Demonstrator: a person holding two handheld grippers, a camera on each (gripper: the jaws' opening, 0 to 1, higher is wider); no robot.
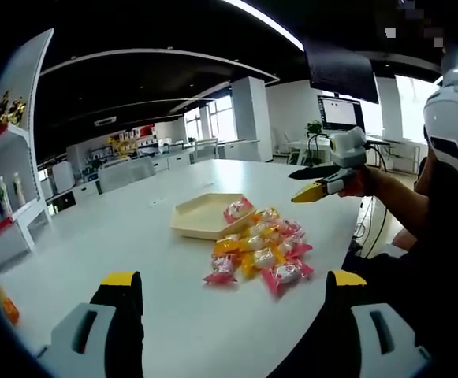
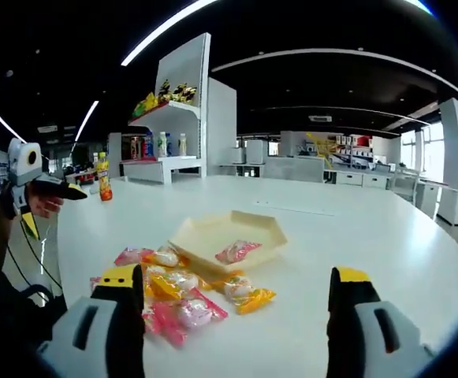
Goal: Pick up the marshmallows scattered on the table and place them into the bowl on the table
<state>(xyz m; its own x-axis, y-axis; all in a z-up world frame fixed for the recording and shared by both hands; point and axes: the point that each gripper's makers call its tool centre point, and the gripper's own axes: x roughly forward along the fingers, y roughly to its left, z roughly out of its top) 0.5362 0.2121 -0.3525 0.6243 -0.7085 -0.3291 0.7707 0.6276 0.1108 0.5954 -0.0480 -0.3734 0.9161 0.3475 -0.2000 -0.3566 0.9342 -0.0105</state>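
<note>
A cream hexagonal bowl [image 1: 185,214] [image 2: 193,232] sits on the white table [image 1: 134,236] [image 2: 386,236] with one pink-wrapped marshmallow [image 1: 237,209] [image 2: 237,251] inside. Several pink, yellow and orange wrapped marshmallows [image 1: 264,252] [image 2: 173,293] lie heaped beside it. My left gripper [image 1: 232,277] is open, its jaws wide apart in front of the pile, holding nothing. My right gripper [image 2: 236,276] is open too, facing the bowl from the other side. Each shows in the other's view, held in a hand above the table edge: the right gripper [image 1: 293,187], the left gripper [image 2: 59,201].
A white shelf unit [image 2: 169,118] [image 1: 8,173] with bottles and snacks stands past one end of the table. An orange bottle [image 2: 103,177] stands on the table near it. A person [image 1: 449,205] sits at the table edge. A monitor [image 1: 340,112] is behind.
</note>
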